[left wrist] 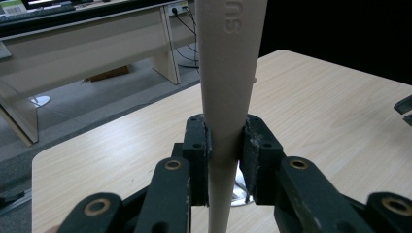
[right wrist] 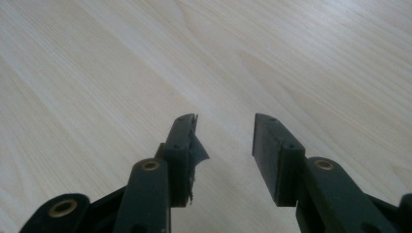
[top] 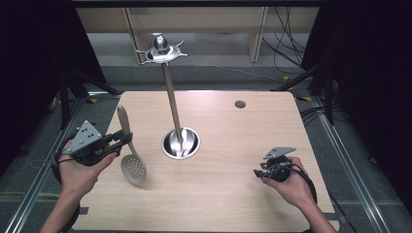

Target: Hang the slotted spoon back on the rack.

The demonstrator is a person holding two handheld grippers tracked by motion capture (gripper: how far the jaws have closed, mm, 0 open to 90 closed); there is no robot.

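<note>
The left tongs (top: 127, 137) gripped a slotted spoon (top: 130, 154) by its handle, with both black jaws pressed flat against the handle's sides, as the left gripper view (left wrist: 224, 145) showed plainly. The spoon was a pale beige, matte, plastic-looking utensil: the handle (left wrist: 228, 82) was smooth and tapered, narrower at the grip and wider toward its free end, with raised lettering near that end, too partial to read. Its bowl (top: 133, 168) was a rounded oval, perforated with many small holes, and it hung tilted at the near-left of the worktop (top: 233, 160), just above or touching the surface; contact could not be told. A faint shadow lay beneath the bowl. The handle rose from the tongs toward the far side, leaning slightly left. The right tongs (top: 261, 171) stood open with nothing between the jaws, low over the near-right of the worktop, well apart from the spoon; in the right gripper view (right wrist: 224, 141) bare pale wood grain lay between the two pads, and the left-hand pad's (right wrist: 187, 145) lining looked torn at its edge. A metal stand (top: 180, 143) with a round polished base stood at the worktop's centre, its slim pole rising to a pronged top (top: 161, 49). The spoon was to the left of the base, near but not touching it.
</note>
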